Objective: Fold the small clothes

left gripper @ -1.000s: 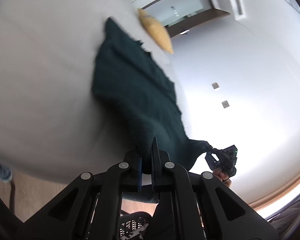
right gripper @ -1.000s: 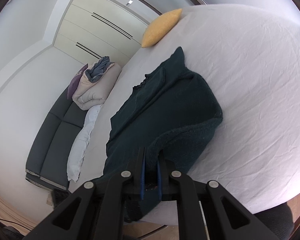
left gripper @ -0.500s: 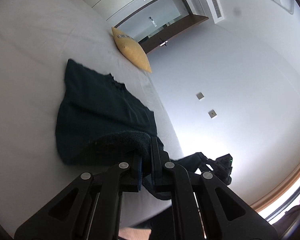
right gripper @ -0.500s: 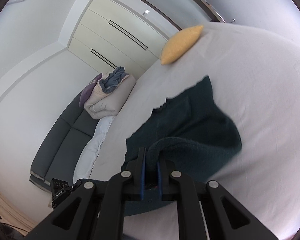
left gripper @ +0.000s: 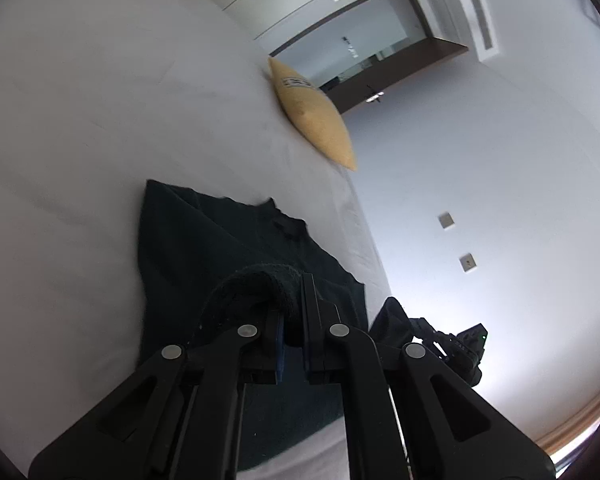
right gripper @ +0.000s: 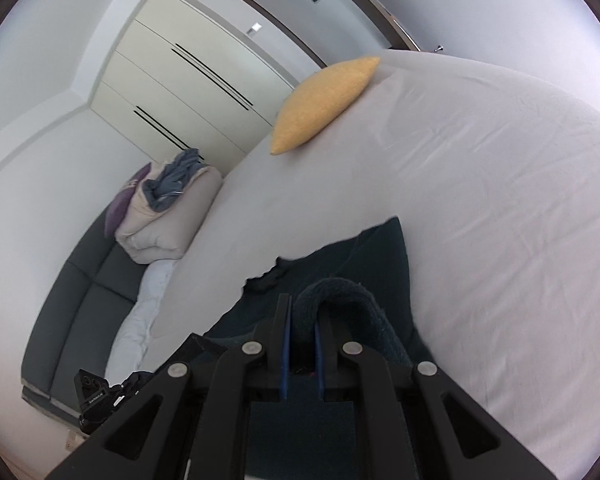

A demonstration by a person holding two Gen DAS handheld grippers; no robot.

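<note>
A dark green knitted garment [left gripper: 204, 248] lies on the white bed [left gripper: 80, 120], its collar end toward the yellow pillow. My left gripper [left gripper: 292, 308] is shut on a thick rolled edge of the garment and holds it above the flat part. My right gripper [right gripper: 300, 320] is shut on the same lifted edge of the garment [right gripper: 380, 264], which arches over to the right of its fingers. The right gripper also shows in the left wrist view [left gripper: 456, 346], low at the right. The left gripper shows in the right wrist view [right gripper: 96, 396], low at the left.
A yellow pillow [left gripper: 312, 120] lies at the far side of the bed, also in the right wrist view [right gripper: 320, 108]. A grey sofa [right gripper: 80, 300] with a pile of bedding [right gripper: 164, 216] stands beside the bed. White wardrobes [right gripper: 188, 80] stand beyond.
Both grippers have carried the garment's lifted edge forward over its flat part, toward the collar end. The folded-over part now covers more of the garment.
</note>
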